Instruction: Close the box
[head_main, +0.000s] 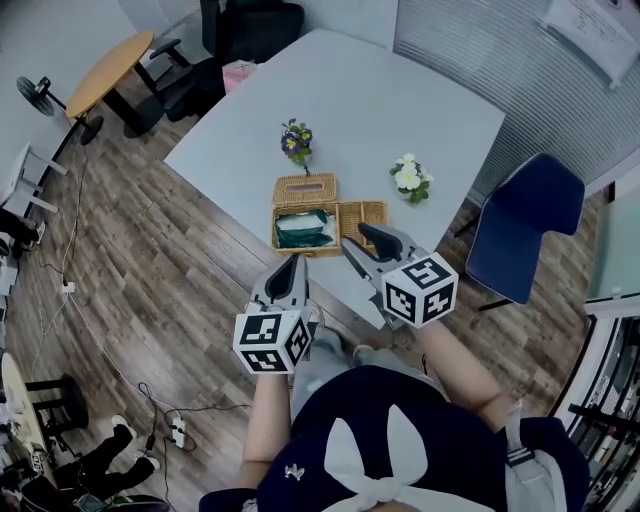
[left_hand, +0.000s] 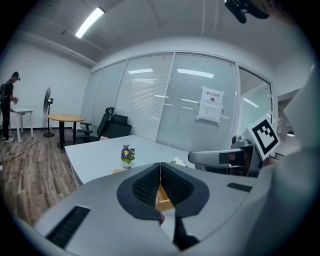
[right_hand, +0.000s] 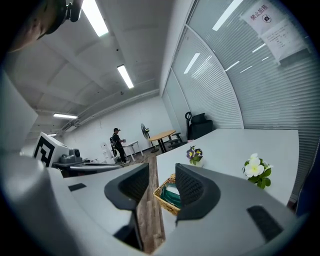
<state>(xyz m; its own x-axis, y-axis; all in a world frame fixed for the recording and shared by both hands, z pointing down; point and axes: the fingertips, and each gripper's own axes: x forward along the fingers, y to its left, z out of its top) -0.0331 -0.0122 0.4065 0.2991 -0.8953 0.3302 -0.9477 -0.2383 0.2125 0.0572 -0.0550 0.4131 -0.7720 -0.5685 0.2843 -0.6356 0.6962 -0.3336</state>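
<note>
Open wicker box (head_main: 275, 230) near the table's (head_main: 400, 110) front edge, both grippers just short of it.
Left gripper (head_main: 291, 262): jaws together, empty, box at 12 o'clock. Right gripper (head_main: 368, 234): jaws apart, empty, box at 9 o'clock.

Tan wicker weave on the box (head_main: 305, 189), green contents (head_main: 303, 228) inside. Pale grey table (head_main: 400, 100). Purple flowers (head_main: 296, 140) with yellow centres just beyond the box; white flowers (head_main: 409, 177) with green leaves to the right. Grey left gripper (head_main: 292, 265) and right gripper (head_main: 368, 234), black ribbed pads (left_hand: 146, 186), black-and-white square markers on the cubes (head_main: 272, 342). Dark blue chair (head_main: 525, 220) at right. Brown wood-grain floor (head_main: 150, 260). Orange desk (head_main: 110, 70) far left.
</note>
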